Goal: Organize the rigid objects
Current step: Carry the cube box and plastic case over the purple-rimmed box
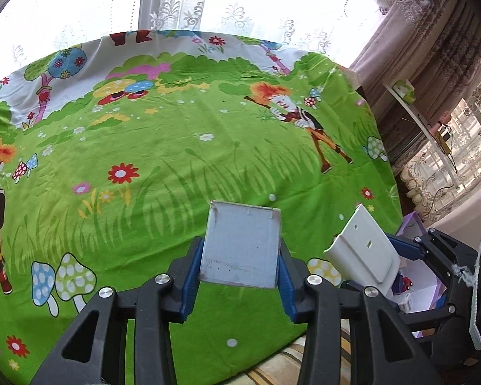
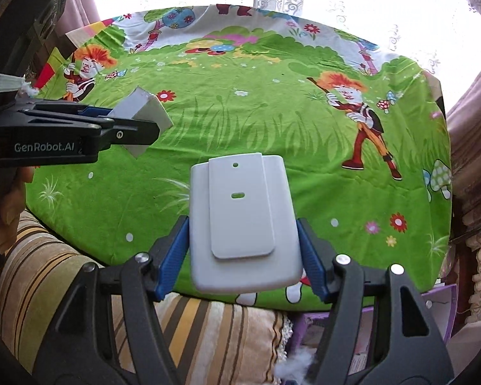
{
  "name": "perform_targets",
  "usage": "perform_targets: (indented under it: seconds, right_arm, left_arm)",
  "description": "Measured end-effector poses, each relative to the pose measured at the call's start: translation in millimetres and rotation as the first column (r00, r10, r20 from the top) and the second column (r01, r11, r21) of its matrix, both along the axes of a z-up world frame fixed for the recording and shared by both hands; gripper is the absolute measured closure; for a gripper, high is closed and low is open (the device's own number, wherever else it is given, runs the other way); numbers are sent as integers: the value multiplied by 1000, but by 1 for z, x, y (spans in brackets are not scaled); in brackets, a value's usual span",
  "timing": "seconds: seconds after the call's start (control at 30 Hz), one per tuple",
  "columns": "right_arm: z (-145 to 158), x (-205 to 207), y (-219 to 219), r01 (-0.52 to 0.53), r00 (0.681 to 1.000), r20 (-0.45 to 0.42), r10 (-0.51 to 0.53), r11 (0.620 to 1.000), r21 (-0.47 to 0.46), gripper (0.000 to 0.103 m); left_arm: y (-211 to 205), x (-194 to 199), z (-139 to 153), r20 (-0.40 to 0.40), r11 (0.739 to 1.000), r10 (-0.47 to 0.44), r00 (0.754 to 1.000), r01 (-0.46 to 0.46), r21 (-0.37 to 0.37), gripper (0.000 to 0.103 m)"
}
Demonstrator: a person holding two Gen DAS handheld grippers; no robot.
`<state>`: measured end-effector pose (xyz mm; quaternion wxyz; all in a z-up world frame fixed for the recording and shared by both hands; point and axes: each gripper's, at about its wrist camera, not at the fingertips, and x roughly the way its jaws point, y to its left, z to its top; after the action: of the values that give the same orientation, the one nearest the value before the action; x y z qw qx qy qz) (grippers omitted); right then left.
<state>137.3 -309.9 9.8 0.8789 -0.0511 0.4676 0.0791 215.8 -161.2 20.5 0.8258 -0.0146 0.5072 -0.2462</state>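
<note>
A grey box (image 1: pixel 240 245) is clamped between the blue pads (image 1: pixel 191 280) of the left gripper (image 1: pixel 239 276) and held above a green cartoon cloth (image 1: pixel 176 147); its open top edge is tipped away from the camera. To the right, a white plate (image 1: pixel 362 250) with two holes is held by the right gripper (image 1: pixel 397 256), tilted, just beside the box but apart from it; a purple box (image 1: pixel 413 276) is seen below it; lace curtains (image 1: pixel 240 0) are seen behind the cloth.

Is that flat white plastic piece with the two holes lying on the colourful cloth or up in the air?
In the air: the white plastic piece is clamped between the right claw's blue pads.
</note>
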Motion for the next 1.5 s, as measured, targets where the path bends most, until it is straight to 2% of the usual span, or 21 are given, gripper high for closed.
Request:
perform_targets:
  seconds: [0.4, 0.6, 0.77, 0.97, 1.13, 1.3, 1.5]
  right_arm:
    - [33, -74, -58, 142, 988, 56, -145, 989, 45, 34]
    - [38, -117, -97, 233, 970, 62, -235, 972, 41, 34]
    - [35, -156, -131, 322, 945, 54, -323, 946, 38, 34]
    - [30, -196, -159, 398, 915, 53, -399, 917, 26, 34]
    - [28, -216, -176, 456, 887, 67, -457, 890, 23, 34]
    - [29, -223, -199, 527, 845, 79, -529, 849, 44, 34]
    - [30, -222, -205, 540, 835, 87, -544, 839, 64, 34]
  left_arm:
    - [-57, -74, 31, 24, 990, -117, 993, 119, -74, 60]
    - [-89, -113, 36, 7, 978, -174, 985, 173, -116, 60]
    - [-113, -144, 32, -43, 968, -199, 979, 190, -166, 60]
    - [-138, -178, 30, -59, 959, -244, 968, 232, -161, 60]
    - [-153, -190, 27, -60, 962, -247, 967, 237, -133, 60]
    - [-166, -194, 24, -55, 965, -246, 968, 239, -113, 60]
    - [-176, -199, 21, -55, 962, -259, 964, 253, -100, 60]
